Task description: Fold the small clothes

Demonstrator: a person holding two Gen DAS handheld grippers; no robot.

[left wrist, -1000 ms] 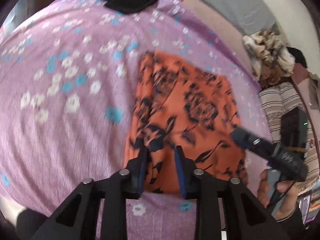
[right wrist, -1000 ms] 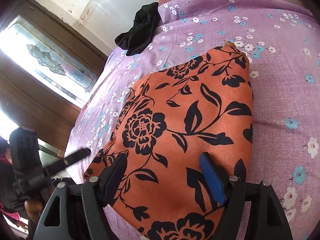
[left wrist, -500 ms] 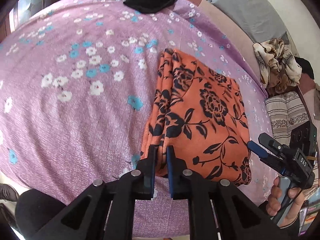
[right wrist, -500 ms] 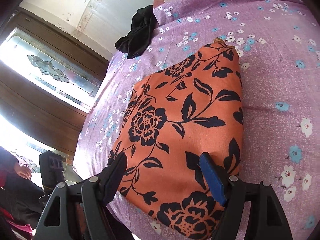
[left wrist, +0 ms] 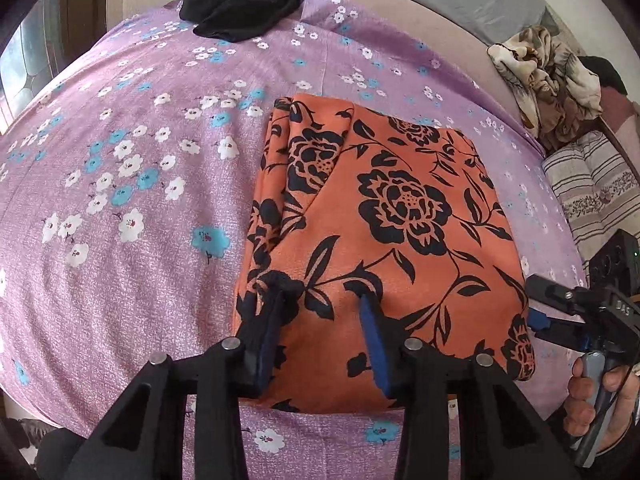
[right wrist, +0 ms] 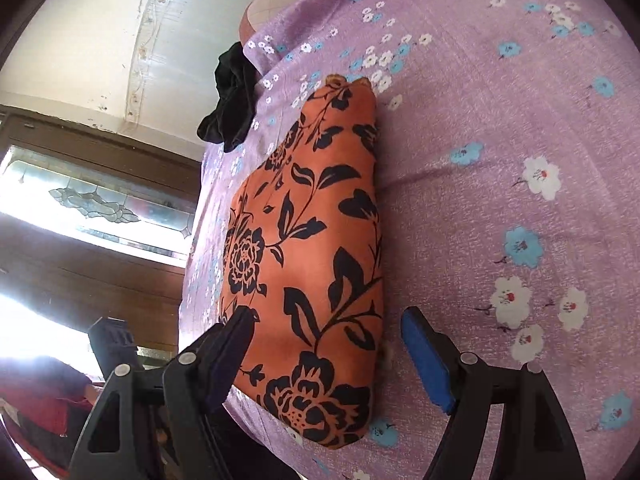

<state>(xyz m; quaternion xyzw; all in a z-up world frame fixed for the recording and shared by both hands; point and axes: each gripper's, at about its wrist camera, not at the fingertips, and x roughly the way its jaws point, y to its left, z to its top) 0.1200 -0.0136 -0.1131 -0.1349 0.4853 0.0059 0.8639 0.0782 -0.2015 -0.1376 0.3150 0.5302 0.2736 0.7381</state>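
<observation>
Left wrist view: the orange floral garment (left wrist: 384, 240) lies folded flat on the purple bedsheet (left wrist: 132, 208). Left claw (left wrist: 320, 332) and right claw (right wrist: 324, 356) both stand apart, gripping nothing, at its near edge. Judged step: between folds; next, pinch the near corners.

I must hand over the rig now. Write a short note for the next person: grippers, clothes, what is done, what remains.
Left gripper: open, over the near edge of the orange cloth, gripping nothing.
Right gripper: open, at the cloth's near right corner.
Orange cloth: folded into a rectangle, flat on the purple sheet.
Black cloth: crumpled at the far edge, not yet folded.
Left: perhaps one more fold, then the black cloth.
</observation>
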